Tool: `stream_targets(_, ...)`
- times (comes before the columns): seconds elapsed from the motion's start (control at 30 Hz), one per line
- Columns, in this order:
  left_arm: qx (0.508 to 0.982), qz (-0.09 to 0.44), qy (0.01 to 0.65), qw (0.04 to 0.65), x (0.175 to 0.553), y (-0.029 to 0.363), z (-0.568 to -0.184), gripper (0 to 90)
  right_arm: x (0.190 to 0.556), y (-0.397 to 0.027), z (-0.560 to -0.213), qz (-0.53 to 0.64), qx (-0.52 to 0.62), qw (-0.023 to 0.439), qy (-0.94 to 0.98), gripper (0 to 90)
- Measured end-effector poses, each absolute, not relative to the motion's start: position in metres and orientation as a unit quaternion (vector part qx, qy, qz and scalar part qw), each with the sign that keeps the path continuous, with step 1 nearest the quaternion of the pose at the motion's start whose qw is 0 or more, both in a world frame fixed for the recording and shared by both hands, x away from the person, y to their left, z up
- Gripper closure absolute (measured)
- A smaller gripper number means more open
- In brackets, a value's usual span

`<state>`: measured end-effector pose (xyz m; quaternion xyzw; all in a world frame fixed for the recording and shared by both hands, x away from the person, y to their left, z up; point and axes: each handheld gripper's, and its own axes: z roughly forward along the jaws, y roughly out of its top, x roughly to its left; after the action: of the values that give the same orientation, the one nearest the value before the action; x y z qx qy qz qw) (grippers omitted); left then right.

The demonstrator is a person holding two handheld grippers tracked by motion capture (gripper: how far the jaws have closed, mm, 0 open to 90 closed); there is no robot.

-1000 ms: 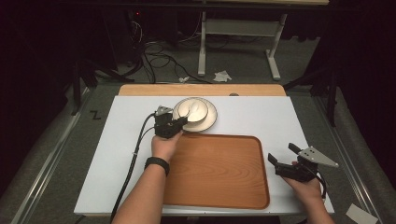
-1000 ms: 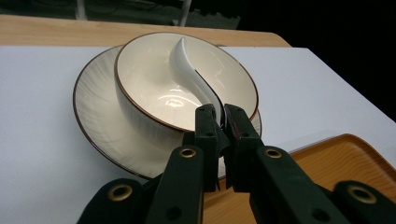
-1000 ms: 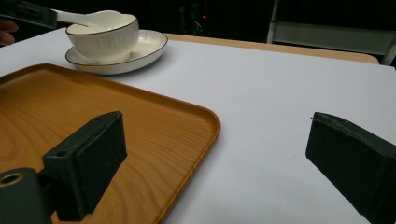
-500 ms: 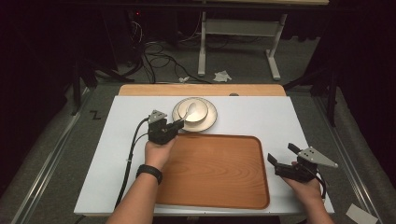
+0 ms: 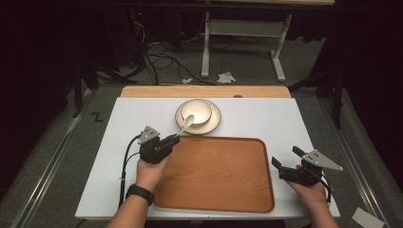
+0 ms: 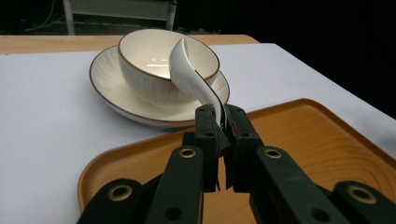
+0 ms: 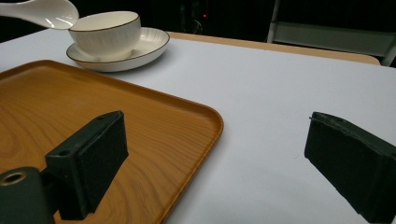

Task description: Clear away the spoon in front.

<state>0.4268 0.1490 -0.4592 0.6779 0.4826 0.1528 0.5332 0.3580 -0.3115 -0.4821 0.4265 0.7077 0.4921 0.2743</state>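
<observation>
1. White and glossy, the spoon sat pinched by its handle in the left gripper, jaws clamped on it, its scoop raised over the near rim of the bowl.
2. That cream bowl stood on a matching saucer, just beyond the far edge of the wooden tray (the tray itself lay bare).
3. At the tray's right edge the right gripper rested low over the white table, jaws spread wide, gripping nothing.
</observation>
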Motion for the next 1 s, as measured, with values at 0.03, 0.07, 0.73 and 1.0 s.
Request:
stream_targets(0.03, 0.678, 0.154, 0.481, 0.534, 0.424, 0.15, -0.459, 85.1, 0.358, -0.311, -0.482, 0.491, 0.426, 0.275, 0.708, 6.7)
stream_targets(0.07, 0.677, 0.156, 0.479, 0.536, 0.42, 0.152, -0.46, 85.1, 0.358, -0.311, -0.482, 0.492, 0.425, 0.275, 0.709, 6.7)
stream_targets(0.73, 0.682, 0.165, 0.45, 0.553, 0.36, 0.174, -0.473, 85.2, 0.357, -0.309, -0.483, 0.488, 0.423, 0.278, 0.711, 7.1)
stream_targets(1.0, 0.682, 0.162, 0.439, 0.562, 0.349, 0.176, -0.468, 85.2, 0.357, -0.309, -0.484, 0.484, 0.425, 0.277, 0.713, 7.3)
